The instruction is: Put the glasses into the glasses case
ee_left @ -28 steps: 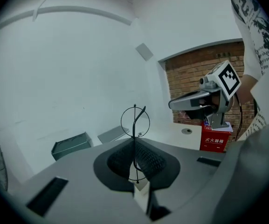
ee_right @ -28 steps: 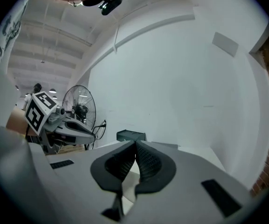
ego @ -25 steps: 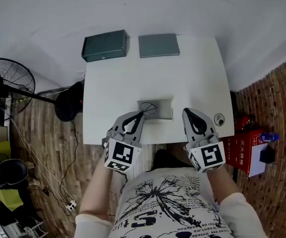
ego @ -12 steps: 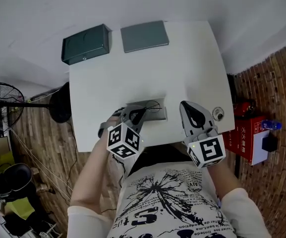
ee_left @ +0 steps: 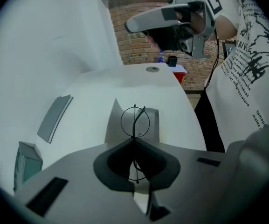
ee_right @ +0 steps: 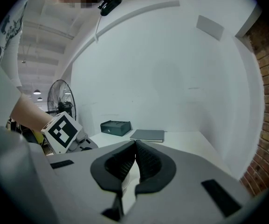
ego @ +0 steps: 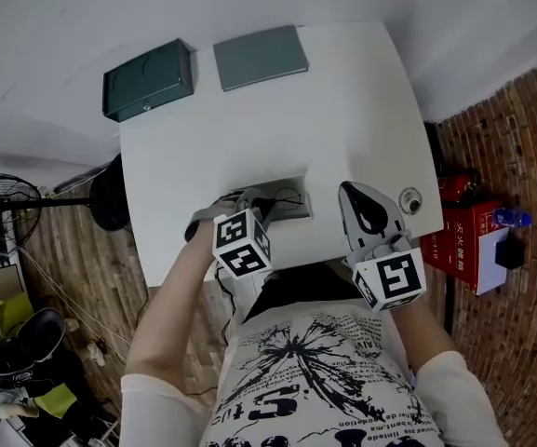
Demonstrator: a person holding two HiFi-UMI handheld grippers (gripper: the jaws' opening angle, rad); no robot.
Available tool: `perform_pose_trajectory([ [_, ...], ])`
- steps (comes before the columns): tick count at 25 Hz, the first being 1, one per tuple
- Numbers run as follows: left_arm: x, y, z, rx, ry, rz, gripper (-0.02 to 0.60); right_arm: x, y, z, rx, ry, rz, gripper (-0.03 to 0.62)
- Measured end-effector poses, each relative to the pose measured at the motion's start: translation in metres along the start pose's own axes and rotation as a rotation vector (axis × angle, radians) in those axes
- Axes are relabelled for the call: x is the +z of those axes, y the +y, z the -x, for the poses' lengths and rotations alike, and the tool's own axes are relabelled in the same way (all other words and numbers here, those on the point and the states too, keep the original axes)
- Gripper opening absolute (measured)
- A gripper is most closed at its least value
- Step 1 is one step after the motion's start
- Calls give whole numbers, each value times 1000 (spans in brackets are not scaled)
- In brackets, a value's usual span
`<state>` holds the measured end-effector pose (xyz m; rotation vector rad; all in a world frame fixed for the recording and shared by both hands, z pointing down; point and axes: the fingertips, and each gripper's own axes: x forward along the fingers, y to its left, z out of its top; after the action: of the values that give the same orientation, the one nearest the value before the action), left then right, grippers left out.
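Note:
Thin wire-rimmed glasses [ee_left: 135, 122] are pinched in my left gripper [ee_left: 134, 141], whose jaws are shut on the frame. One round lens hangs just above the open grey glasses case [ee_left: 117, 125]. In the head view the case [ego: 294, 203] lies near the front edge of the white table [ego: 342, 119], and my left gripper [ego: 251, 203] points steeply down at its left end. My right gripper [ego: 355, 194] hovers to the right of the case, shut, with nothing between its jaws [ee_right: 135, 146].
A dark green box [ego: 147, 80] and a flat grey pad [ego: 261, 56] lie at the table's far edge. A small round object [ego: 409, 199] sits at the right edge. A fan [ego: 7, 203] stands on the floor at left, a red box [ego: 463, 250] at right.
My left gripper has dropped and tipped downward, bringing the glasses down over the case. The right gripper has sunk slightly and stays beside the case.

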<state>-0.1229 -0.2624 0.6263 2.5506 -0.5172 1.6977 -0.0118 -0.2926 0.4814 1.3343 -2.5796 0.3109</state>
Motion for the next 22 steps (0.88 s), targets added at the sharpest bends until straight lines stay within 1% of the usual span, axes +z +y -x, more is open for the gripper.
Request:
perform_pose_trajectory([
  [2,-3,0,-6,-16,27,-16,15,-2,-3,1,-14,5,-9,15],
  [5,-8,-2,-14,-52,68,-20,15,-3,-6,2,-21,6,-2,15],
  [12,-8,-16,-26,-165,126,-35,15,-8,-16,6,-46,18,-14,15],
  [18,-8,-26,-30,-250,139,-4,15,-14,-18,5,-48,34,-14,15],
  [22,-8,-27,-30,-272,139,17,15,-15,-18,5,-47,40,-10,15],
])
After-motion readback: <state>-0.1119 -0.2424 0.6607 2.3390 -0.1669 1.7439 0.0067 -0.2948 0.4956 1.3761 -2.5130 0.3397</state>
